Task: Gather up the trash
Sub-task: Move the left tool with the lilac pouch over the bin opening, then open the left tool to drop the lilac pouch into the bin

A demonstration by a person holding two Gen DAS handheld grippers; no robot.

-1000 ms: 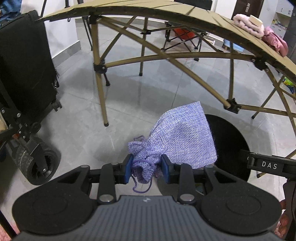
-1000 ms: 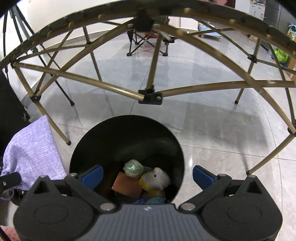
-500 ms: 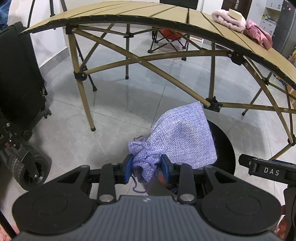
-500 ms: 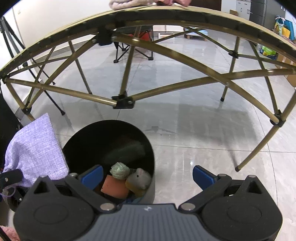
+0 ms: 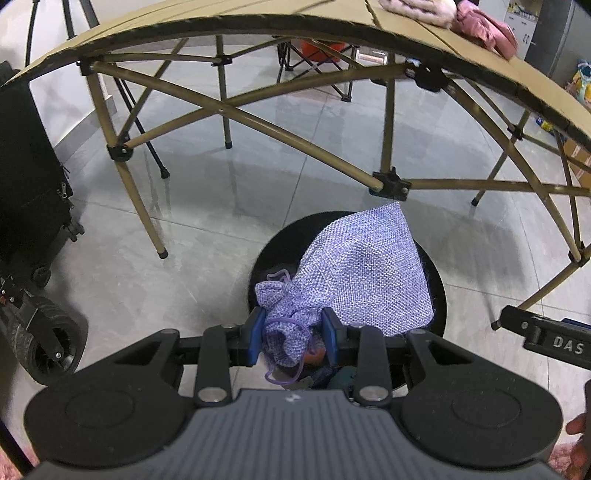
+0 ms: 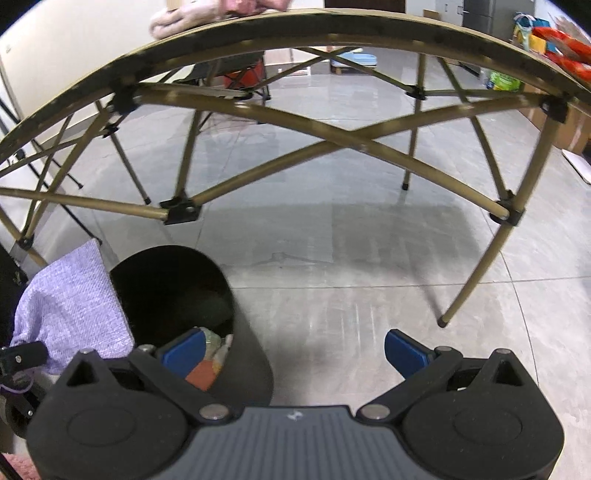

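A folding table's tabletop [image 5: 424, 40] arches far above and ahead of both grippers, over a grey tiled floor [image 6: 369, 258]. Just beyond the left gripper [image 5: 293, 338] stands a round black bin [image 5: 437, 291], with trash in it. The left gripper is clenched on the gathered neck of a purple drawstring pouch [image 5: 365, 273], hanging over the bin's mouth. The right gripper [image 6: 295, 350] is spread wide, holding nothing, the bin at its left finger.

You see a grey tiled floor [image 6: 369, 280] carrying a black bin [image 6: 243, 362] beside the folding table's legs [image 5: 144, 218]; pink cloths [image 5: 480, 22] lie on the tabletop [image 5: 406, 40].
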